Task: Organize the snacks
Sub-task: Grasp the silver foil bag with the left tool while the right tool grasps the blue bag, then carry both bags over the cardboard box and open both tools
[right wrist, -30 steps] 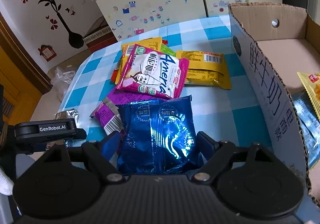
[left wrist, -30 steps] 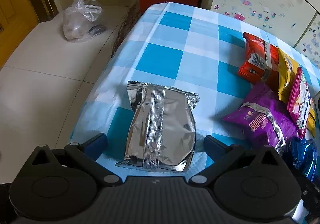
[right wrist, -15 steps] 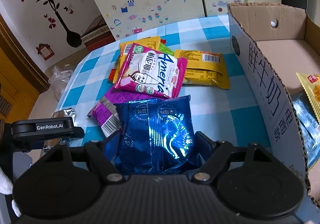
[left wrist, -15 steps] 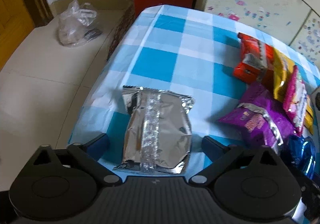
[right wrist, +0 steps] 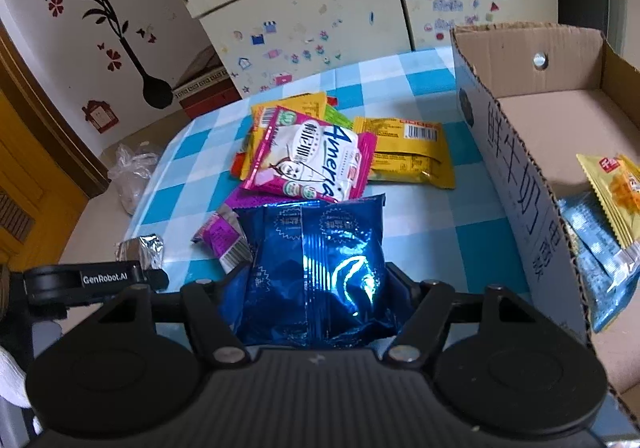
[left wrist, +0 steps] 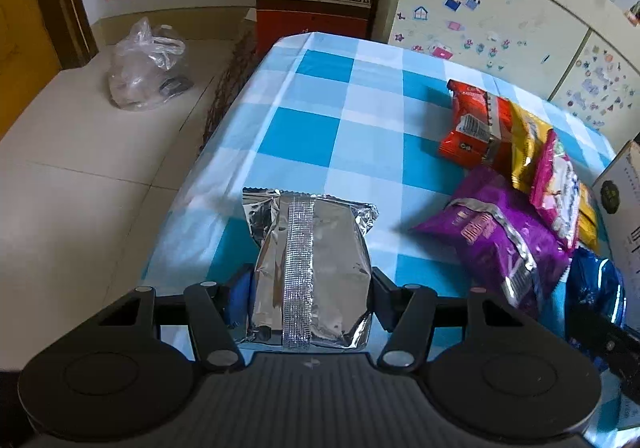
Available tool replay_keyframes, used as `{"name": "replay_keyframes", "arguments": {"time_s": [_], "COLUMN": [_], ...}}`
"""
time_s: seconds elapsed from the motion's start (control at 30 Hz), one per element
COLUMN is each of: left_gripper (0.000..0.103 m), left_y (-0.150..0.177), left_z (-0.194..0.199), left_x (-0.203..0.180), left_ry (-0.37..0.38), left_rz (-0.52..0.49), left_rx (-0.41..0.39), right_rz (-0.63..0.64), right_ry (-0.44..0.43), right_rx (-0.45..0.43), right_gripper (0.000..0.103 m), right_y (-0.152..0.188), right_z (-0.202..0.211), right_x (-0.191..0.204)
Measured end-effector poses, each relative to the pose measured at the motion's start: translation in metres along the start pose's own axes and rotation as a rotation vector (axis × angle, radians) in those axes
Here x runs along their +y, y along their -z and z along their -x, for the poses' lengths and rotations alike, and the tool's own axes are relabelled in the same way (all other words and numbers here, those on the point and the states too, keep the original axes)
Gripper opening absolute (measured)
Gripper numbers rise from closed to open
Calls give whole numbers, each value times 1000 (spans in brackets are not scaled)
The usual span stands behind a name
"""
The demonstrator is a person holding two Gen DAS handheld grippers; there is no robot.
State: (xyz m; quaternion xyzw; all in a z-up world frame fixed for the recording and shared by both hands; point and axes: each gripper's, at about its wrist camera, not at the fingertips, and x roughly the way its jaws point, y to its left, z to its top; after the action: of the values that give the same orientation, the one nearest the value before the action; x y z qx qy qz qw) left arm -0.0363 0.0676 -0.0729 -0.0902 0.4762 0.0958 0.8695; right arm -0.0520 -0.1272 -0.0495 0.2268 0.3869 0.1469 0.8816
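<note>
A silver foil snack packet [left wrist: 308,244] lies near the left edge of the blue checked table [left wrist: 320,135]. My left gripper [left wrist: 308,288] is closing on it, and its pads touch the packet's two sides. In the right wrist view a shiny blue snack packet [right wrist: 316,248] sits between the fingers of my right gripper [right wrist: 316,288]. Those jaws are closing too, and the packet crumples between the pads. The left gripper [right wrist: 92,280] shows at the left of that view, with the silver packet [right wrist: 142,248] just beyond it.
A pile of packets lies mid-table: purple [left wrist: 500,236], red [left wrist: 476,127], pink-and-white [right wrist: 312,159], yellow [right wrist: 412,151]. An open cardboard box [right wrist: 520,187] on the right holds a yellow packet [right wrist: 616,187] and a light blue one [right wrist: 600,260]. A plastic bag [left wrist: 148,67] lies on the floor beyond the table's left edge.
Both grippers have narrowed. The left jaws came in from wide apart until they touch the silver packet. The right jaws squeezed further onto the blue packet. Neither hand shifted much.
</note>
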Motion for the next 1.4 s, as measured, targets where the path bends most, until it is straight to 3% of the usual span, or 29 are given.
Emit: {"name": "replay_keyframes", "arguments": {"time_s": [0.83, 1.4], "left_gripper": [65, 65], "left_y": [38, 45], "left_z": [53, 79], "left_x": [-11, -40], "left_ry": [75, 115], "left_rz": [-2, -30], "left_rx": [-85, -104], "right_rz": [14, -69], "right_ry": [-10, 19], "right_rx": [-89, -190], "right_gripper": [70, 70], "right_y": [-13, -31], "right_z": [64, 116], "right_x": [-3, -43]}}
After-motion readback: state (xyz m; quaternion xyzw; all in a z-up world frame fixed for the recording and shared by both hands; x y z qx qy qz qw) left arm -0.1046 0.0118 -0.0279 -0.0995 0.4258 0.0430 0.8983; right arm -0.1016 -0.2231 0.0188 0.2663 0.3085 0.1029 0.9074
